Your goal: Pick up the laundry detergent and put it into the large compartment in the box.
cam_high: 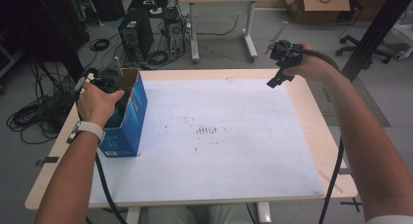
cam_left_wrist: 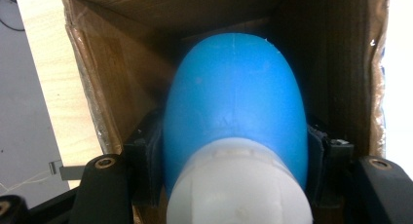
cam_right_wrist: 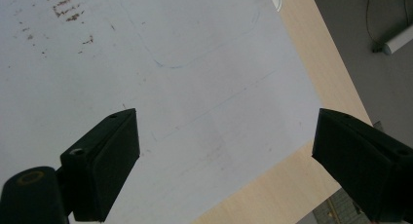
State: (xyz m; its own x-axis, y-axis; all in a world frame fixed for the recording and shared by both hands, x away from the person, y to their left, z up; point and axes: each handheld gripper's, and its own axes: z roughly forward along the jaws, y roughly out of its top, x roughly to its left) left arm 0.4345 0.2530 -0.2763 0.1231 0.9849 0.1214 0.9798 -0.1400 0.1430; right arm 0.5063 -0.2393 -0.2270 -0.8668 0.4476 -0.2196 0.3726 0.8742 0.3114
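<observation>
Figure: a blue bottle at the mouth of the box. My left gripper (cam_high: 113, 83) has its jaws clamped on the rounded blue plastic bottle with the white screw cap (cam_left_wrist: 236, 121), one pad on each flank just above the cap. The bottle's blunt end points into the open blue cardboard box with the brown inside (cam_high: 127, 114), and its body lies between the box's walls. Whether it is going in or coming out, the frames do not tell; I judge the work mid-way, with the bottle neither resting on the box floor nor clear of the rim.

Room inside the box is tight: brown walls (cam_left_wrist: 104, 83) stand close on both sides of the bottle, so any move must run straight along the opening. The box itself stands near the left edge of the pale wooden surface (cam_high: 319, 131), leaving little margin there.

To the right of the box lies a white sheet (cam_high: 229, 151), faintly smudged and bare, offering wide free room. Farthest from the box, my right gripper (cam_high: 280, 68) hovers over the surface's far right corner, jaws wide apart and holding nothing.
</observation>
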